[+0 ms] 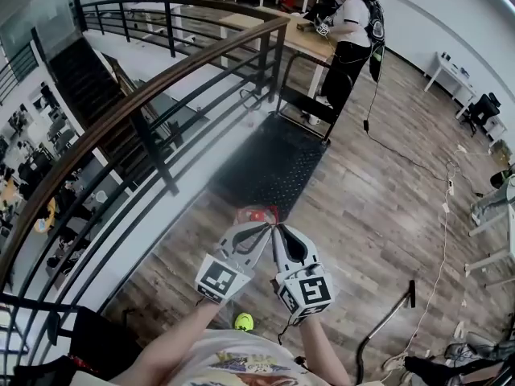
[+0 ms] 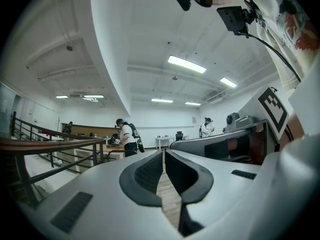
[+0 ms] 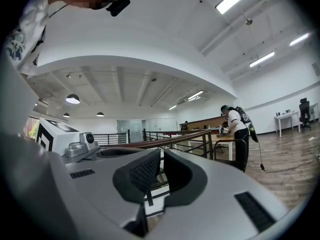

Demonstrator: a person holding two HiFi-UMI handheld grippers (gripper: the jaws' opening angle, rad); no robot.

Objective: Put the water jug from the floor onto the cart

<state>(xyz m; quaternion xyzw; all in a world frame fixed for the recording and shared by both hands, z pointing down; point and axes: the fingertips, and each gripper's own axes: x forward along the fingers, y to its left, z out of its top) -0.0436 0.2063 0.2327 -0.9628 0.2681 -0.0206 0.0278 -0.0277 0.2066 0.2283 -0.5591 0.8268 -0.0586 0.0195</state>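
1. The clear, red-capped water jug (image 1: 257, 215) is standing at the black flat cart (image 1: 273, 163)'s near edge (floor or deck unclear).
2. The left hand-held gripper (image 1: 262, 230) and right hand-held gripper (image 1: 276, 232) are hovering just short of the cart, both pressed together, empty.

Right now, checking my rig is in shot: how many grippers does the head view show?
2. The left gripper and the right gripper sit side by side at bottom centre, tips close together, both shut. None looks hidden.
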